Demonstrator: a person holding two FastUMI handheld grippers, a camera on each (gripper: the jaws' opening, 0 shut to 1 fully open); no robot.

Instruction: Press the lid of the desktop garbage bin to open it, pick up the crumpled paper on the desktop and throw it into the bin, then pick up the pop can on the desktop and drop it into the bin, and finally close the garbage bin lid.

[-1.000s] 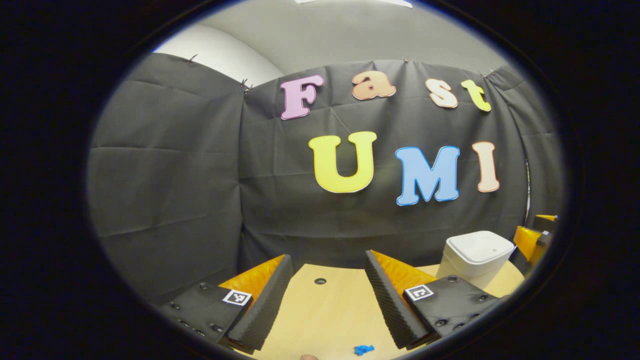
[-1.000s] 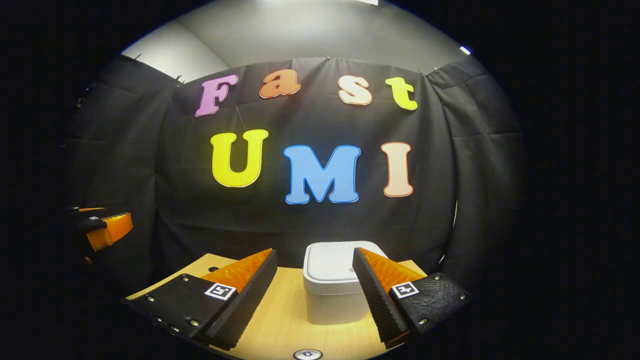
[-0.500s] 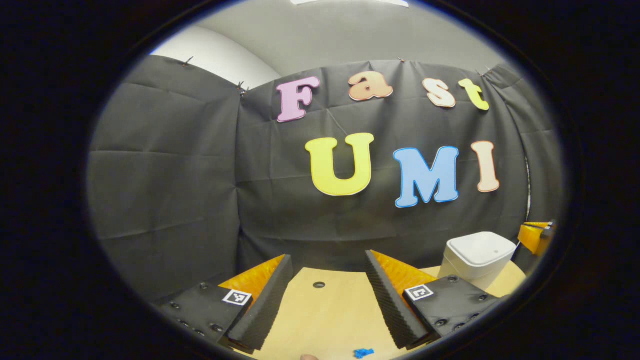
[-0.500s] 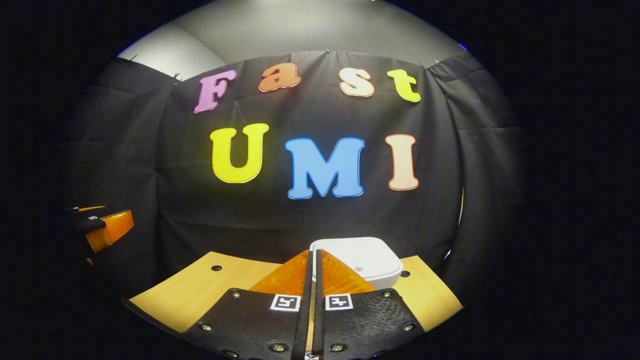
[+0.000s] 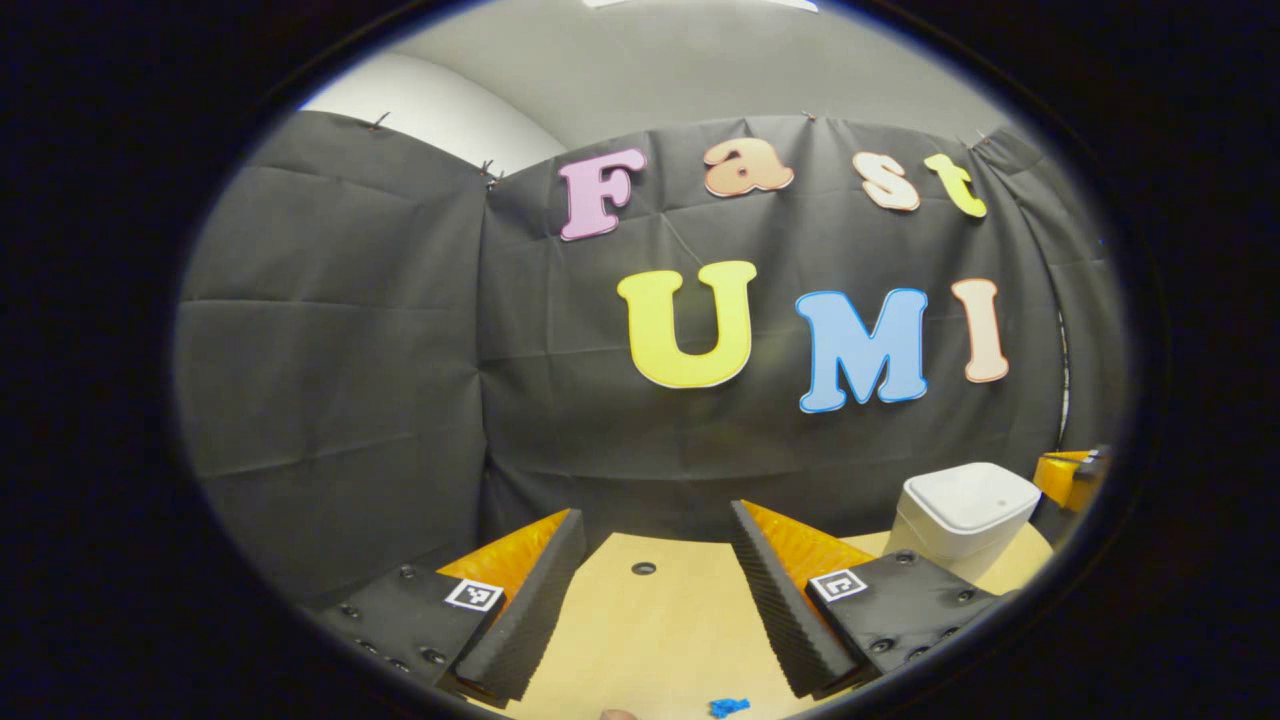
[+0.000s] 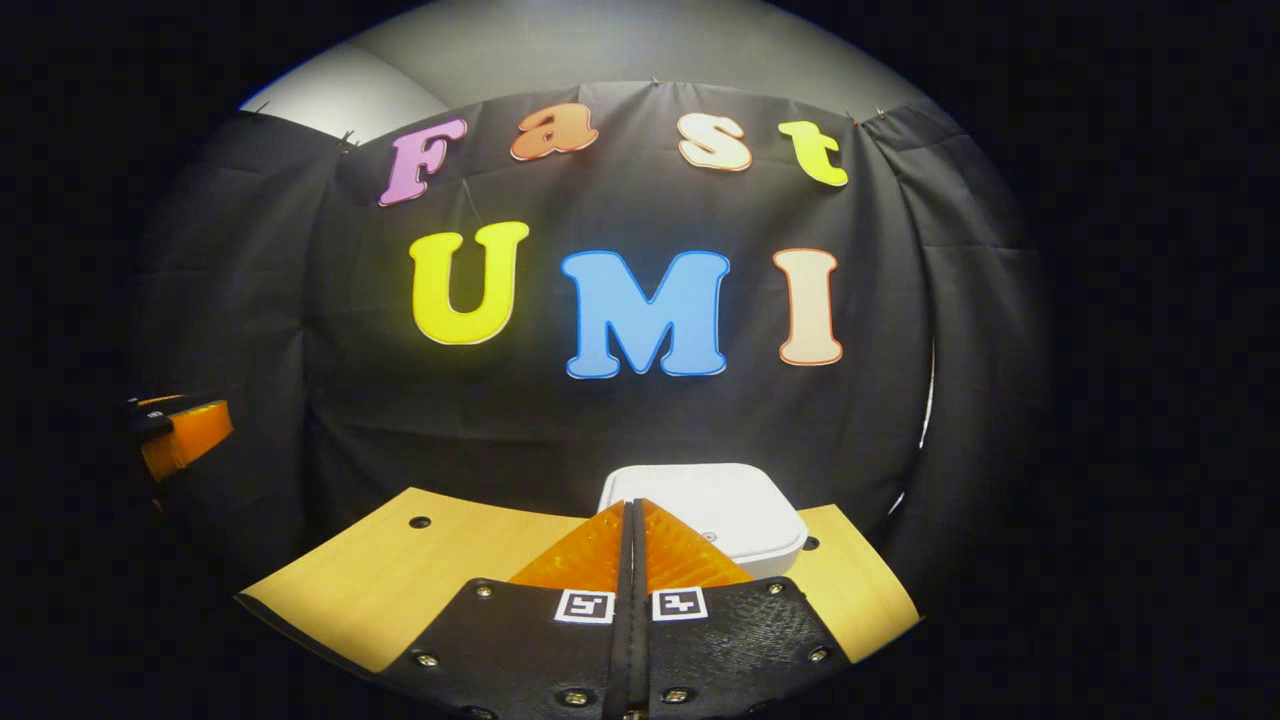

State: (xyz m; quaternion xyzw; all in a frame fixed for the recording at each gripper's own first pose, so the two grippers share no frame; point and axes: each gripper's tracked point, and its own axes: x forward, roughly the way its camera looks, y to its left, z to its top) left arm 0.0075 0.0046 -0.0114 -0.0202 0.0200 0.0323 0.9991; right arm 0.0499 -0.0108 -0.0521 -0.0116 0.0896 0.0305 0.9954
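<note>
While the right tool [image 6: 632, 520] is clenched with nothing between its fingers, its tips sit over the near edge of the bin [image 6: 715, 505], lid down, on the tabletop [image 6: 400, 570]. Left tool [image 5: 655, 560] is released above bare wood; a blue scrap [image 5: 728, 707] lies near.

Wooden tabletop [image 5: 650, 630] w/ a drilled hole [image 5: 643, 568]; small blue scrap [image 5: 728, 707] at near edge.

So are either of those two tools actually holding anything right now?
No. The left tool is open over bare desk; the right tool is shut on nothing, above the bin's lid.
</note>
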